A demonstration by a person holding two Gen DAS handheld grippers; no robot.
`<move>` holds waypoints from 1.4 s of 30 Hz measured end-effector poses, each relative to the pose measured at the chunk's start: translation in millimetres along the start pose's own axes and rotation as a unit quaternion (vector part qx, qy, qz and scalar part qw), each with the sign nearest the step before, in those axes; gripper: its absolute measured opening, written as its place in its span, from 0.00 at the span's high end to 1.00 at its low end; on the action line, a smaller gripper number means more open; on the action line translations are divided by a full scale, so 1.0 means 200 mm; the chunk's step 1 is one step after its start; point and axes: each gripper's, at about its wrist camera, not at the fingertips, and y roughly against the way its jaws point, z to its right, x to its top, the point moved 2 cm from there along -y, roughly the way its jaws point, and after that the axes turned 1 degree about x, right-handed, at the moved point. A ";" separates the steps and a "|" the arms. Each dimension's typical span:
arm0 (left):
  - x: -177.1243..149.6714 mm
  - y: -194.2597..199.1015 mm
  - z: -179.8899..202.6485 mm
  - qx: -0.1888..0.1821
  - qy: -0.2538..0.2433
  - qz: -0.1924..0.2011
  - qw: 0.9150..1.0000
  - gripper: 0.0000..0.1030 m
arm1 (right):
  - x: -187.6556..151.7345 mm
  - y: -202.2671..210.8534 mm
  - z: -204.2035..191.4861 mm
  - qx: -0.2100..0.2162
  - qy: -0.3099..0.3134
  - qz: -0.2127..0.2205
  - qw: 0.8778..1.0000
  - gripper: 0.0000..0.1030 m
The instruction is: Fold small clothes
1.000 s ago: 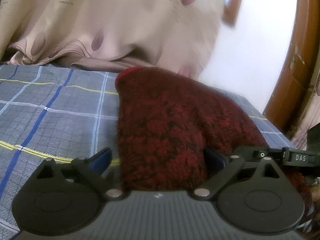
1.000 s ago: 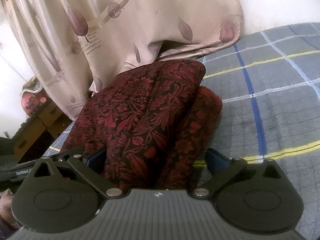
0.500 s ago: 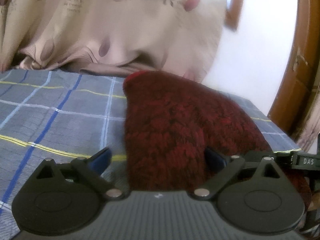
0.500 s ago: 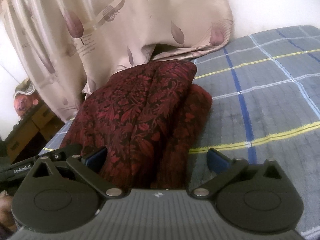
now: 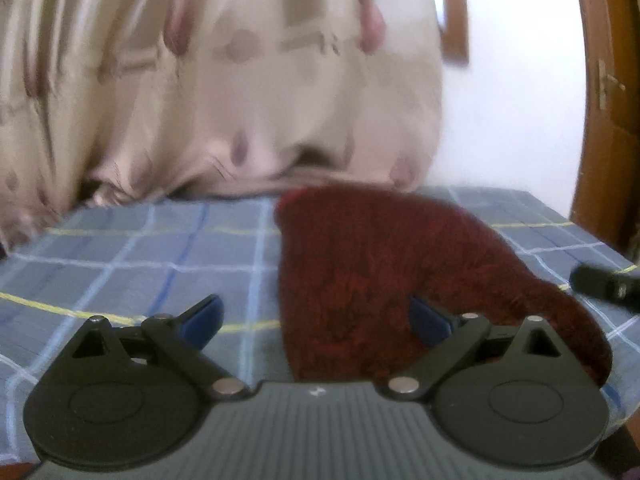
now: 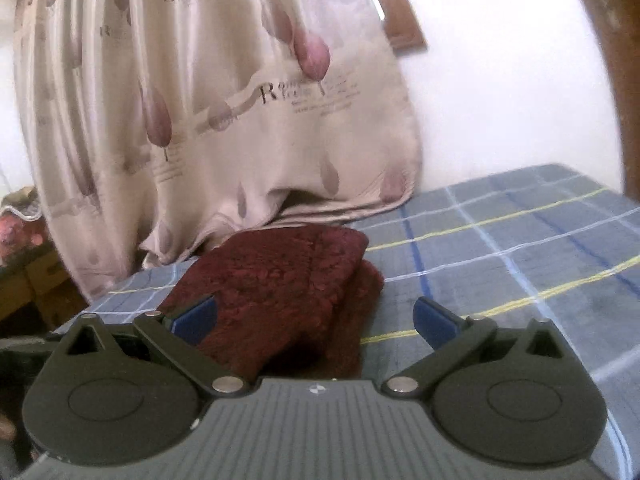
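A dark red patterned garment (image 5: 360, 272) lies folded in layers on the blue plaid bedsheet (image 5: 140, 256); it also shows in the right wrist view (image 6: 280, 292). My left gripper (image 5: 316, 316) is open and empty, just short of the garment's near edge, above the sheet. My right gripper (image 6: 316, 316) is open and empty, hovering just short of the garment's other side. The tip of the right gripper shows at the right edge of the left wrist view (image 5: 604, 286).
A beige curtain (image 6: 224, 120) with leaf print hangs down onto the far edge of the bed. A white wall (image 6: 500, 80) and a brown wooden frame (image 5: 600, 100) stand to the right. Cluttered furniture (image 6: 20, 248) sits left of the bed.
Both grippers have pulled back and risen away from the garment, which now looks smaller and farther. The views have tilted up, showing more curtain and wall. Both jaws stayed open.
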 end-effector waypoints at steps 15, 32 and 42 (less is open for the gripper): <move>0.13 0.28 0.02 -0.002 0.035 0.059 0.998 0.00 | -0.10 0.23 -0.13 -0.078 0.003 0.027 0.997 0.00; 0.29 0.40 0.04 -0.039 0.027 0.071 0.996 0.00 | 0.01 0.35 -0.23 -0.034 0.024 0.066 0.997 0.00; 0.23 0.31 0.00 -0.045 0.042 0.035 0.998 0.00 | 0.01 0.33 -0.26 -0.050 0.055 0.054 0.996 0.00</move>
